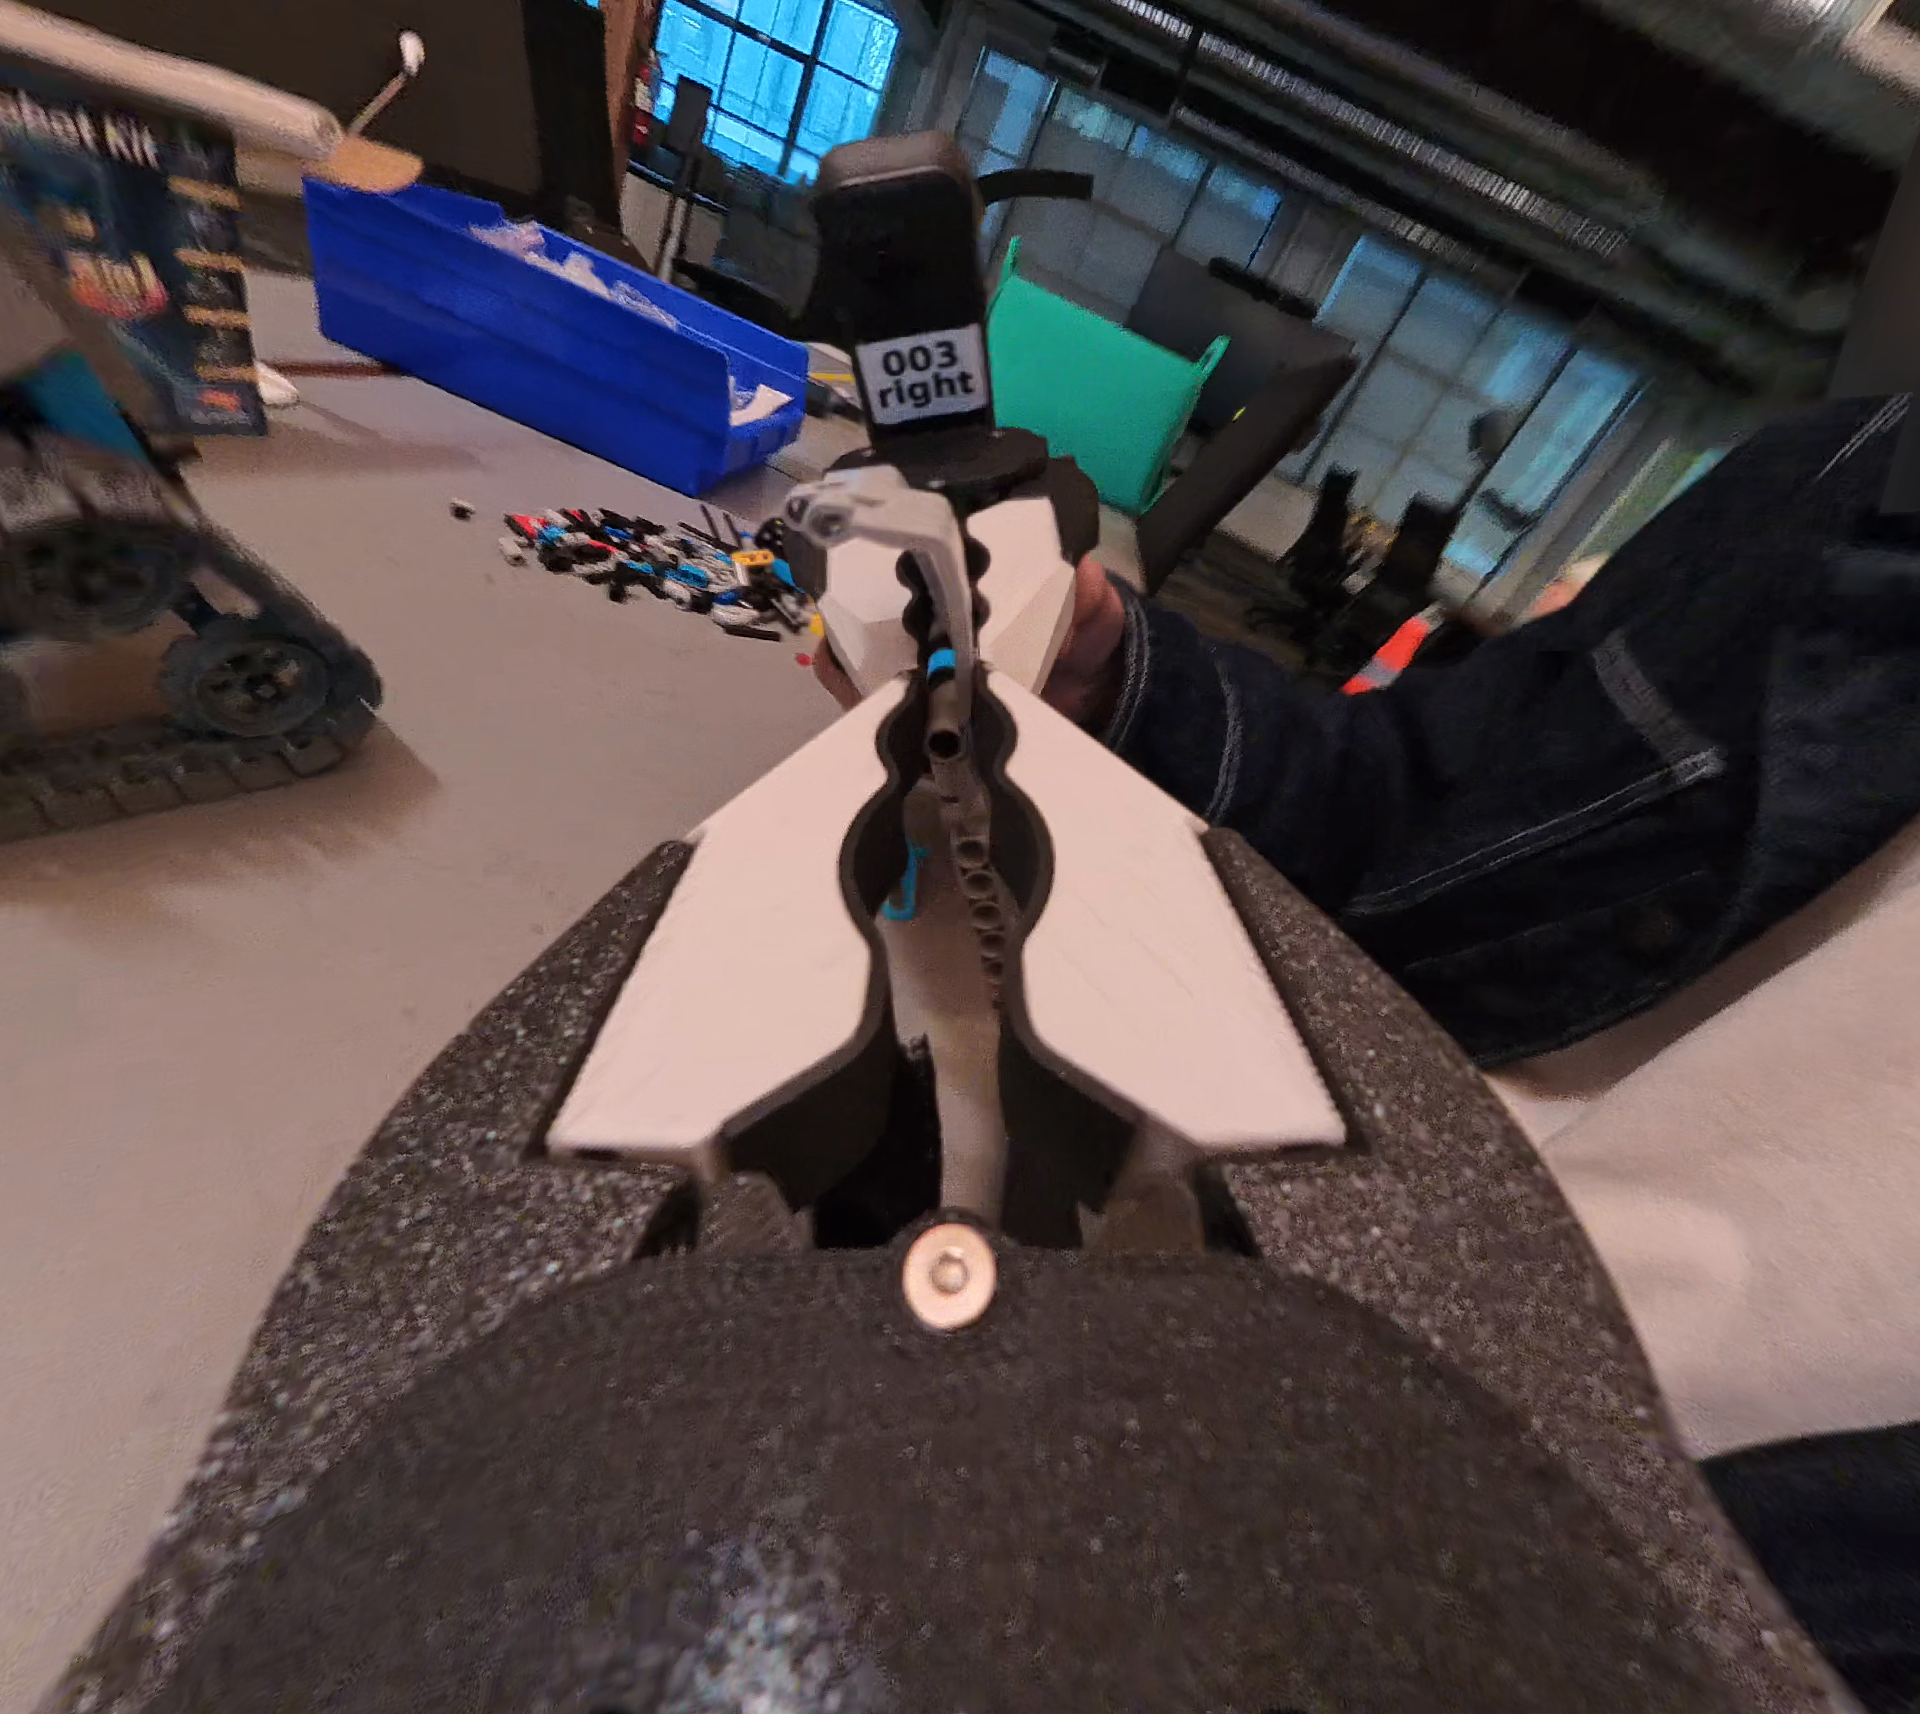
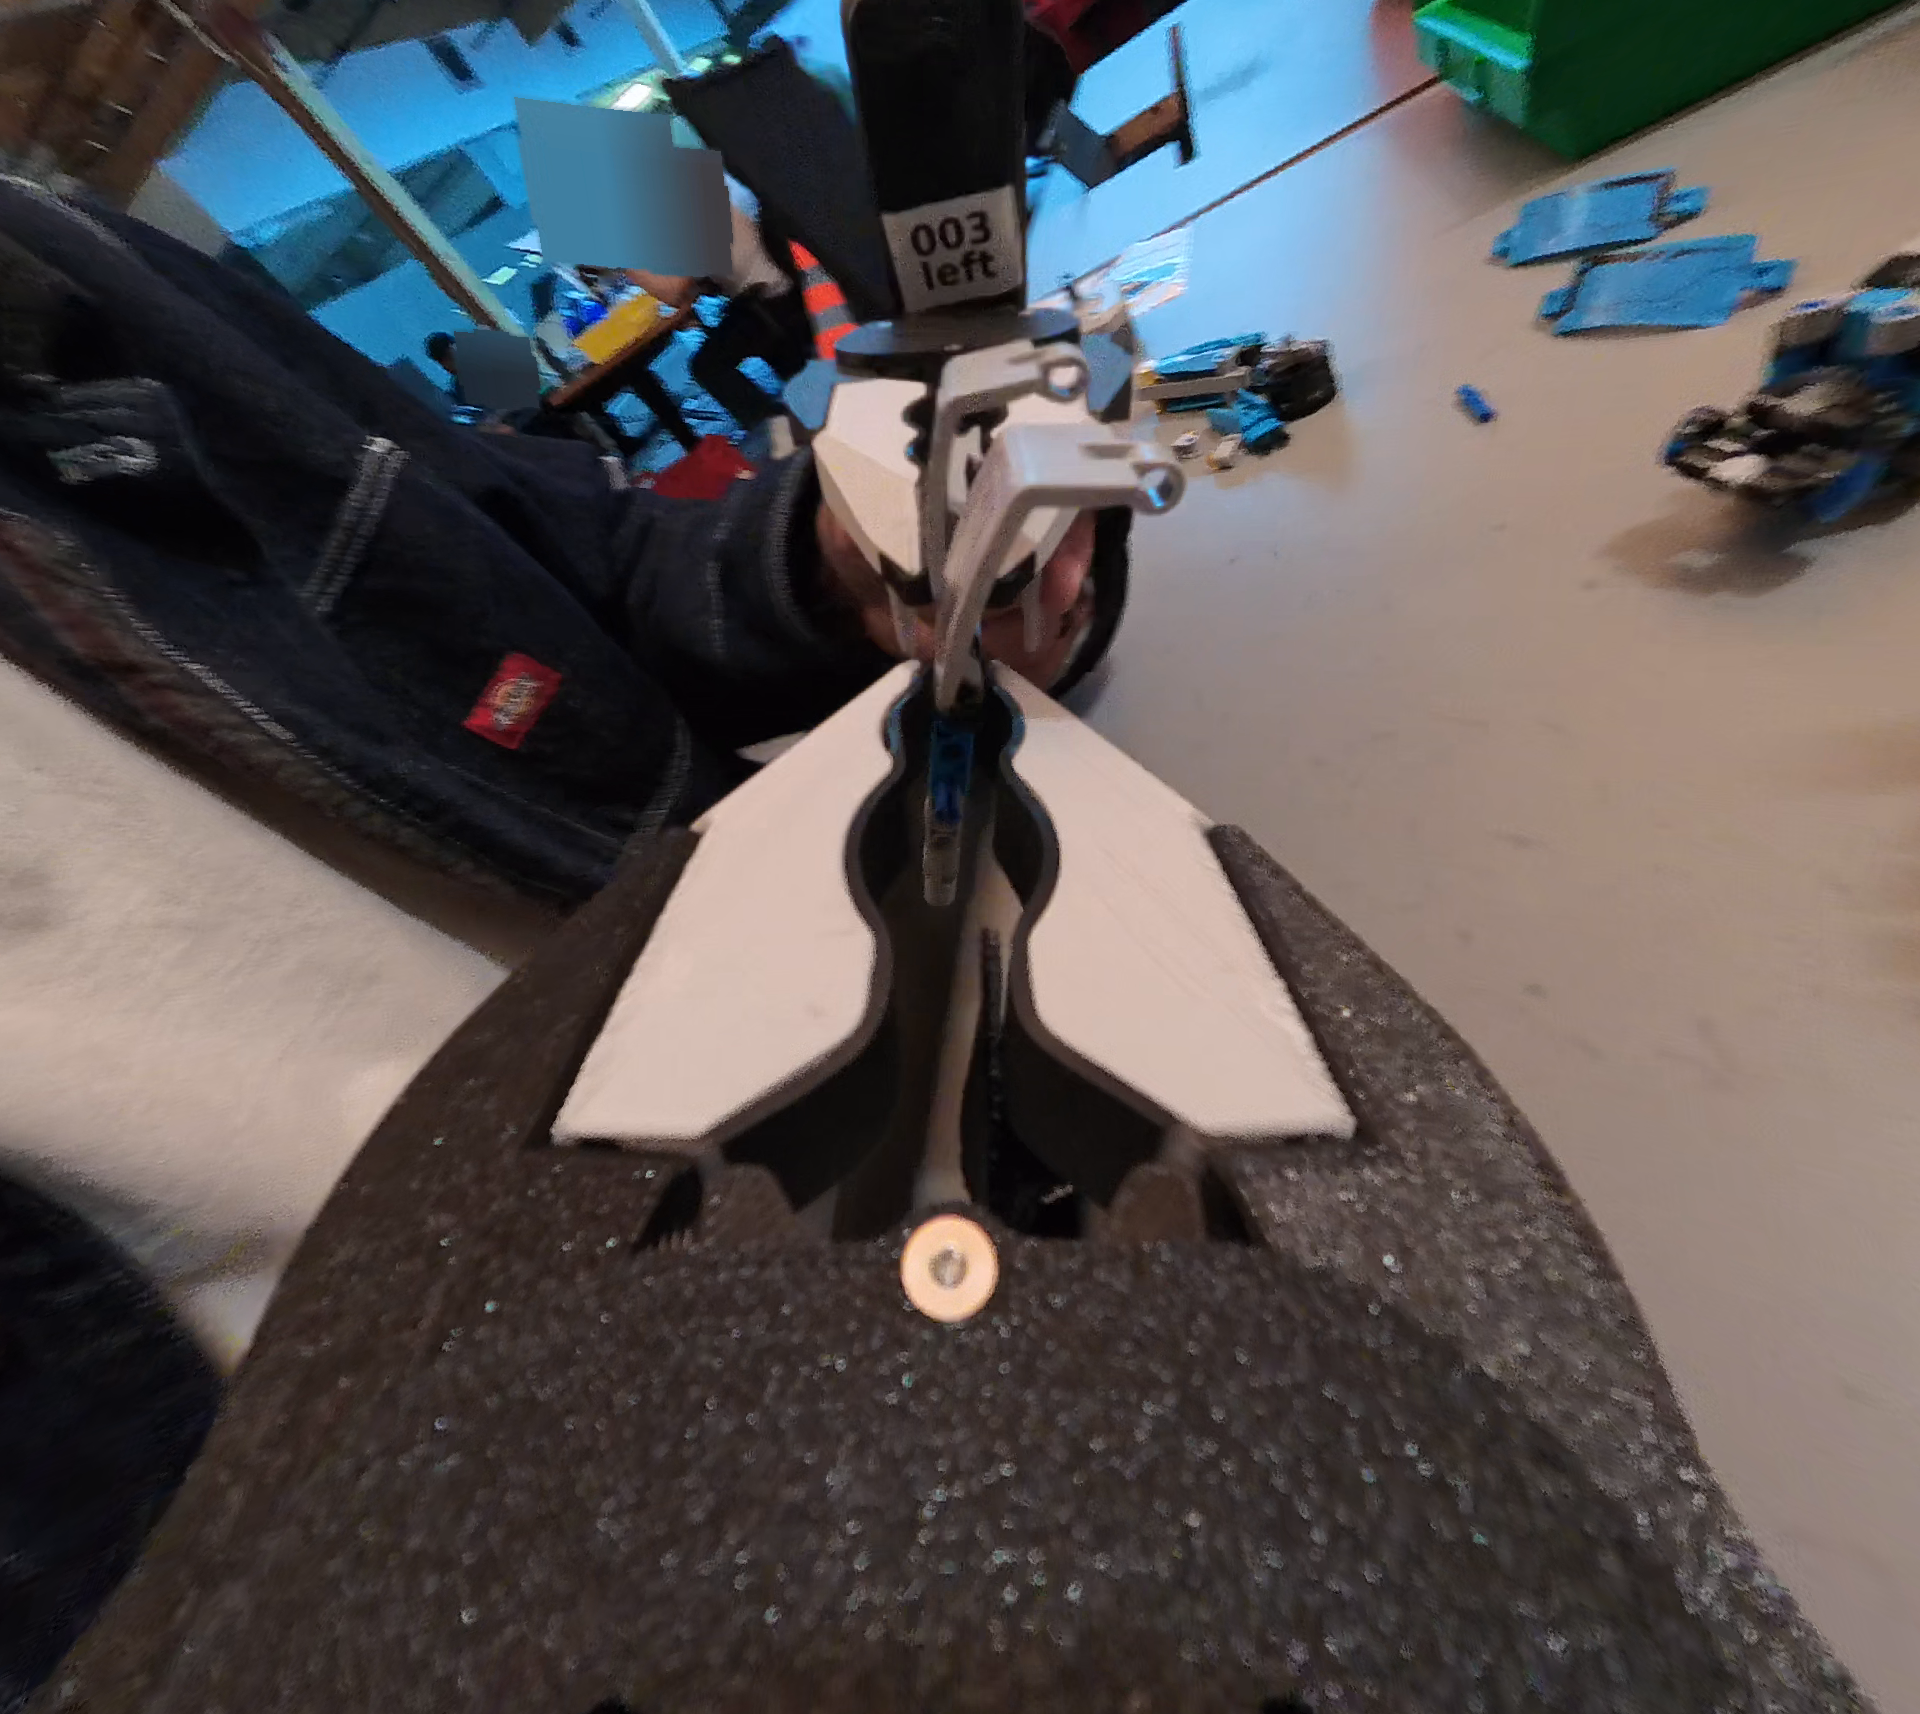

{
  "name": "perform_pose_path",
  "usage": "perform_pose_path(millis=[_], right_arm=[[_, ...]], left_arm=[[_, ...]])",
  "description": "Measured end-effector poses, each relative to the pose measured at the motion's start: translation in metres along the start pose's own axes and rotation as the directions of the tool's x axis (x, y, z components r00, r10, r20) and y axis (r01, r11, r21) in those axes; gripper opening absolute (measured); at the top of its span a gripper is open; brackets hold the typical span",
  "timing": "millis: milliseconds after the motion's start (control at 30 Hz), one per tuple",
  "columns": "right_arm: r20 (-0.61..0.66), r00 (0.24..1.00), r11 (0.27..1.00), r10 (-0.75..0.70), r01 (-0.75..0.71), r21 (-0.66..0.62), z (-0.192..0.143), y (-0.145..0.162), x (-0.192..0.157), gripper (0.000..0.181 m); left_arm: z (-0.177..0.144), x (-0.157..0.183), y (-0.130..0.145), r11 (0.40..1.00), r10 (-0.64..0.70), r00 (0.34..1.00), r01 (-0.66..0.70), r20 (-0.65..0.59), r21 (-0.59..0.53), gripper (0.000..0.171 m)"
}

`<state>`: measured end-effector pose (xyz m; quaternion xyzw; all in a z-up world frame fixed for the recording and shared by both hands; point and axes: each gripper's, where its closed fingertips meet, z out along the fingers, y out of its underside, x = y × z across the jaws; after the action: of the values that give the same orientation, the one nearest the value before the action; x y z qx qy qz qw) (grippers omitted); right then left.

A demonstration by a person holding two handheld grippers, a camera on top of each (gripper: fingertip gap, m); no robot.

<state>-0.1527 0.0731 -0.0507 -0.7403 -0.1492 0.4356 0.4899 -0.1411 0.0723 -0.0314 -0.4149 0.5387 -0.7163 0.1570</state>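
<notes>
While both grippers' fingers (image 1: 1101, 895) pinch one grey brick assembly (image 1: 883, 521), two bins (image 1: 540, 334) sit behind.

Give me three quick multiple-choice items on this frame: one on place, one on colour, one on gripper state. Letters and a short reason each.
1. Where does the pile of small building pieces lie?
A. in the blue bin
B. on the grey table, in front of the blue bin
C. on the tracked vehicle

2. What colour is the long bin behind that pile?
A. blue
B. red
C. yellow

3. How are the two grippers?
A. both open
B. one open
C. both shut on a grey beam assembly

Key: B, the pile sits on the table; A, the bin walls are blue; C, the left gripper and the right gripper each pinch the grey beam assembly.
</notes>
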Motion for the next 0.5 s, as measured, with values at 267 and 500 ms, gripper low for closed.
perform_pose_path(millis=[267, 500], right_arm=[[-0.011, 0.999, 0.992, 0.039, -0.037, 0.12, -0.01, -0.018, 0.007, 0.012], [-0.022, 1.0, 0.994, 0.019, -0.016, 0.112, -0.005, -0.017, 0.005, 0.005]], left_arm=[[-0.005, -0.009, -0.005, 0.994, -0.104, 0.995, 0.104, -0.01, 0.044, 0.005], [-0.001, -0.005, -0.001, 0.998, -0.061, 0.998, 0.062, -0.006, 0.021, 0.006]])
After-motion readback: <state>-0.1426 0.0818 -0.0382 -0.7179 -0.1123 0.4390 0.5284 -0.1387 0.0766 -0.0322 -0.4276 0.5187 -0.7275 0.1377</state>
